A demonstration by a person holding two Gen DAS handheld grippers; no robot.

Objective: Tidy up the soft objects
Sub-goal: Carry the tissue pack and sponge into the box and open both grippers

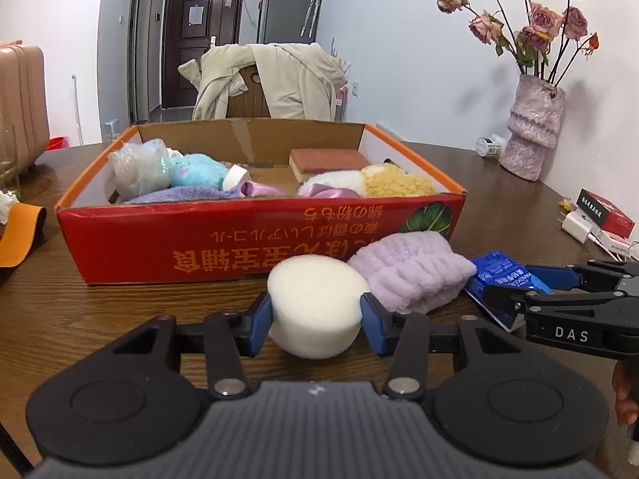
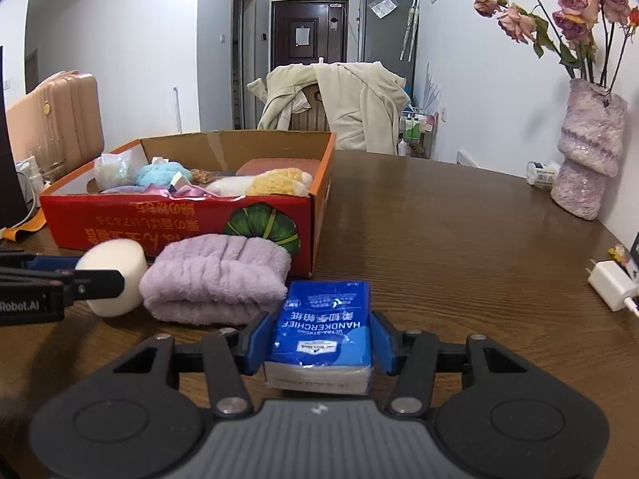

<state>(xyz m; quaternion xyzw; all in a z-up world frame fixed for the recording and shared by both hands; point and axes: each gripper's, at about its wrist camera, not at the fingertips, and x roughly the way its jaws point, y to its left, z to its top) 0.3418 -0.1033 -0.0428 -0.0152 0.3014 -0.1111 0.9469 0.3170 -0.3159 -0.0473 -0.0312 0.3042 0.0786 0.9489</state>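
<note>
Our left gripper [image 1: 317, 319] clamps the sponge [image 1: 315, 303]; our right gripper [image 2: 319, 343] pinches the tissues [image 2: 323, 327]. The box [image 1: 255, 239] is half filled. The towel [image 2: 215, 279] waits outside.

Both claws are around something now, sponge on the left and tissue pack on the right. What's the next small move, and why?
Probably lift both straight up. The left claw pinches the white sponge and the right claw grips the blue tissue pack, yet both items look to be resting on the table. They must clear the red box's front wall before going in.
</note>
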